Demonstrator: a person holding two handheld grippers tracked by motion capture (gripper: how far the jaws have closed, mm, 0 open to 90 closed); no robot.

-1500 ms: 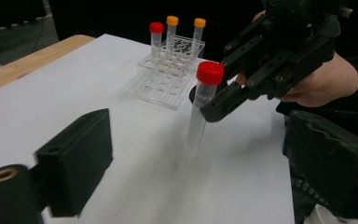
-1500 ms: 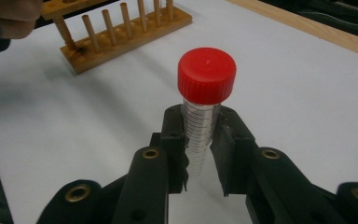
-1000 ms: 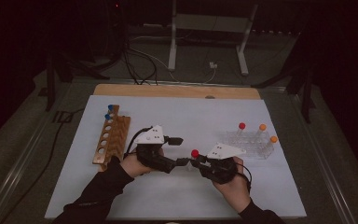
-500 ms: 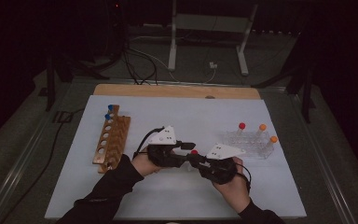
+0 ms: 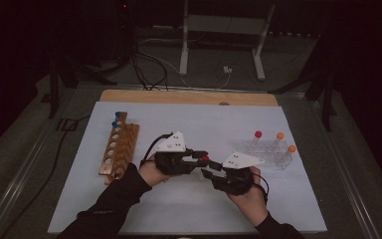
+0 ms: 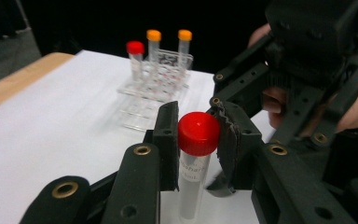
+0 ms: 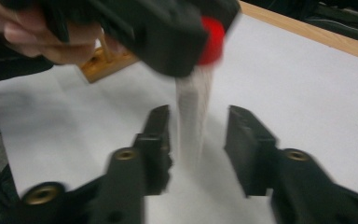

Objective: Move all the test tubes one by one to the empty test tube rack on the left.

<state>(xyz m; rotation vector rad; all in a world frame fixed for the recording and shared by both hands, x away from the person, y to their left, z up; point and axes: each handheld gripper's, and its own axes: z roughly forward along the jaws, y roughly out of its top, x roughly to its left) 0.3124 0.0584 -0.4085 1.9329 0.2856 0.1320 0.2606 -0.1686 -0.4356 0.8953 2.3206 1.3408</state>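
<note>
The left gripper point(image 6: 198, 140) has just closed and clamps the red-capped tube point(image 6: 196, 154) at its cap, left of the clear rack point(image 5: 271, 152). The right gripper point(image 7: 198, 140) has just been opening; its jaws stand apart around the tube's body, not pressing it.

Wooden rack point(image 5: 119, 149) left — clear rack point(image 5: 268, 154), three capped tubes.

The high view looks forward and down on the whole counter point(image 5: 189, 199) from the person's side. Each gripper view sits close behind its own jaws, facing across the counter from opposite sides. All three share the red-capped tube point(image 6: 198, 140) at mid-counter.
</note>
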